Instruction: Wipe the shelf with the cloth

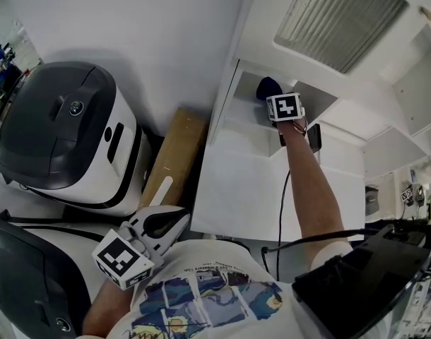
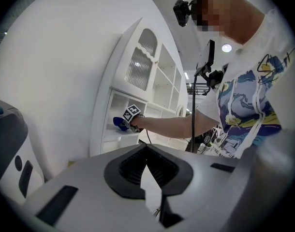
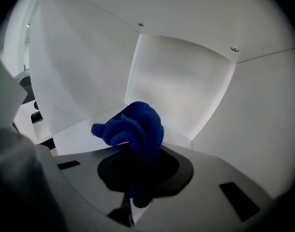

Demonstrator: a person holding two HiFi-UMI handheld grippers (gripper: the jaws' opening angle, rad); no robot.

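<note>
Right gripper [image 1: 278,102] pinching a crumpled deep-blue terry cloth [image 3: 136,125] inside a compartment of the white cabinet.

The jaws of the right gripper are clamped on the cloth's lower folds. The rest of the soft, looped fabric bunches into a rounded wad just past the jaw tips. Below and ahead of those jaws lies the smooth, flat white shelf board [image 3: 82,129], and the plain matte back wall [image 3: 179,88] stands beyond the wad. Whether the cloth touches the board cannot be told. The left gripper [image 2: 147,150] is held low by the person's printed shirt, well apart from the shelf. Its grey jaws are pressed together with nothing between them, and their tips point towards the cabinet.
</note>
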